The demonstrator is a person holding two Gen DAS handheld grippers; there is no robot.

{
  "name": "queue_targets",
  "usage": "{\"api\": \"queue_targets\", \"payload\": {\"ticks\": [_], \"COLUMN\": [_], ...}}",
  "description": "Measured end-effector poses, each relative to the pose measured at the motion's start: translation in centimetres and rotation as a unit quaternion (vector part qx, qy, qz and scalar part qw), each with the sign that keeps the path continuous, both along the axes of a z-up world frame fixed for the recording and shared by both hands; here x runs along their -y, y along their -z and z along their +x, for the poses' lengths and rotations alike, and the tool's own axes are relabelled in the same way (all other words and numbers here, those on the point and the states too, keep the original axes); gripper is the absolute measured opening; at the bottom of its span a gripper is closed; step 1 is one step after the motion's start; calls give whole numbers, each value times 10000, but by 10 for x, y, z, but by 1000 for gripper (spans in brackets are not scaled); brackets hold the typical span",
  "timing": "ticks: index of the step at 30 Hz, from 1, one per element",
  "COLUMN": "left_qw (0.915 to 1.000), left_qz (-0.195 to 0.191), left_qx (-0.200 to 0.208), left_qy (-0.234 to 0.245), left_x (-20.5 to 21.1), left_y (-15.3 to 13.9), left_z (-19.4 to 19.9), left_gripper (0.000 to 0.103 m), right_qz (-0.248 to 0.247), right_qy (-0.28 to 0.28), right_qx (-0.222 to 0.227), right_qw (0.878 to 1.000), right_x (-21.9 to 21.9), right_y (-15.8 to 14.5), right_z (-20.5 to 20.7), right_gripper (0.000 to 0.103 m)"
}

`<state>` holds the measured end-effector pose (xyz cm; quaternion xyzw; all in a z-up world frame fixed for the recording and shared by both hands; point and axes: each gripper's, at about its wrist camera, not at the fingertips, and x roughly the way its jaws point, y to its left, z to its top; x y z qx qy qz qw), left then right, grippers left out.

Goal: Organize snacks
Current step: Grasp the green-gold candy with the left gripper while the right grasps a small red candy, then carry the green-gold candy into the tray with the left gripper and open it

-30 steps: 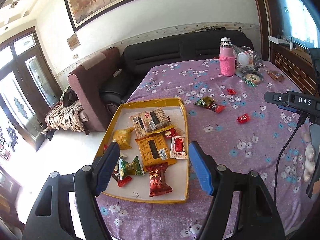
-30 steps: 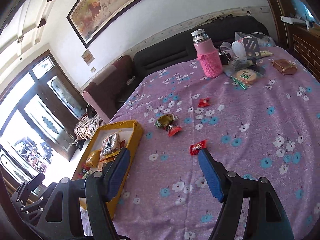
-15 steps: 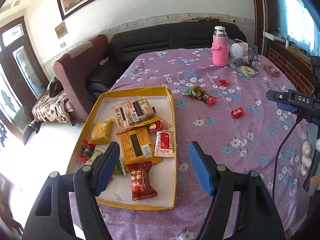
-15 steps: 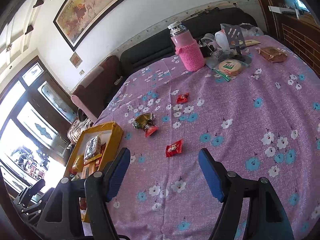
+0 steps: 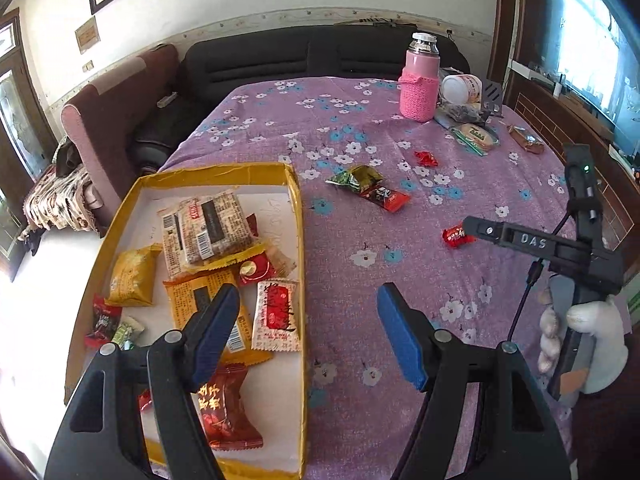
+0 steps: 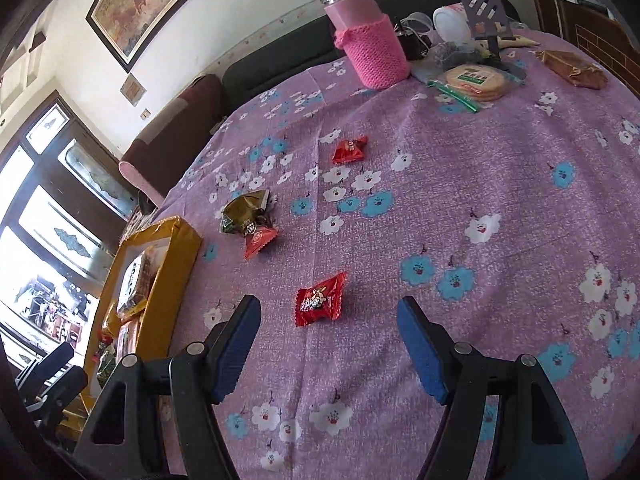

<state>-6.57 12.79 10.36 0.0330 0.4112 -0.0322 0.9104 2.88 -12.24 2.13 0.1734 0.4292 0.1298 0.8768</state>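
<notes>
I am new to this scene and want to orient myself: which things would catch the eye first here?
First, the yellow tray at the table's left edge, filled with snack packets. Next, the red candy lying on the purple floral tablecloth, just ahead of the open right gripper. At the far end stands a pink thermos in a knitted sleeve.

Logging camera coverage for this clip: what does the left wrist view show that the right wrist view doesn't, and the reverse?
Left wrist only: the tray's full contents, such as the dark red packet, plus the gloved right hand holding its handle.

Right wrist only: the near red candy centred ahead of the open right tongs.

Both: the pink bottle, the green and red wrappers, the far red candy and the purple cloth.
</notes>
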Motion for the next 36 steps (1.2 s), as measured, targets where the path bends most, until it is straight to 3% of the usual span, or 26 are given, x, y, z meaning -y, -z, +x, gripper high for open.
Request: {"api": "queue_targets", "payload": {"ticks": [6, 8, 10, 11, 17, 23, 28, 32, 36], "left_qw": [9992, 9987, 9982, 9980, 9959, 9961, 9944, 9941, 9950], "left_qz": [-378, -477, -531, -529, -550, 79, 312, 273, 227], "left_qx": [-118, -172, -249, -321, -694, -843, -908, -899, -764], "left_qy": [61, 106, 158, 159, 171, 257, 429, 551, 597], "left_x": [6, 12, 18, 22, 42, 64, 72, 75, 76], "left_y": [-1, 1, 5, 9, 36, 68, 84, 80, 69], "left_z": [50, 72, 95, 107, 175, 219, 221, 216, 202], "left_gripper": [71, 71, 71, 71, 71, 71, 71, 64, 63], "right_qz": [-487, -724, -935, -942, -577, -328, -233, -187, -149], "right_qy": [-162, -225, -275, -316, -388, -438, -467, -480, -446], "right_qx": [143, 231, 275, 258, 239, 232, 285, 337, 373], "right_qw": [9986, 9969, 9949, 9947, 9973, 9982, 9982, 9981, 9982], "right_x": [-21, -27, -30, -30, -20, -14, -13, -12, -10], "right_y": [14, 15, 16, 17, 17, 15, 12, 11, 9], "right_z": [14, 12, 13, 13, 16, 17, 16, 13, 14], "right_gripper": [66, 55, 28, 20, 18, 17, 17, 17, 17]}}
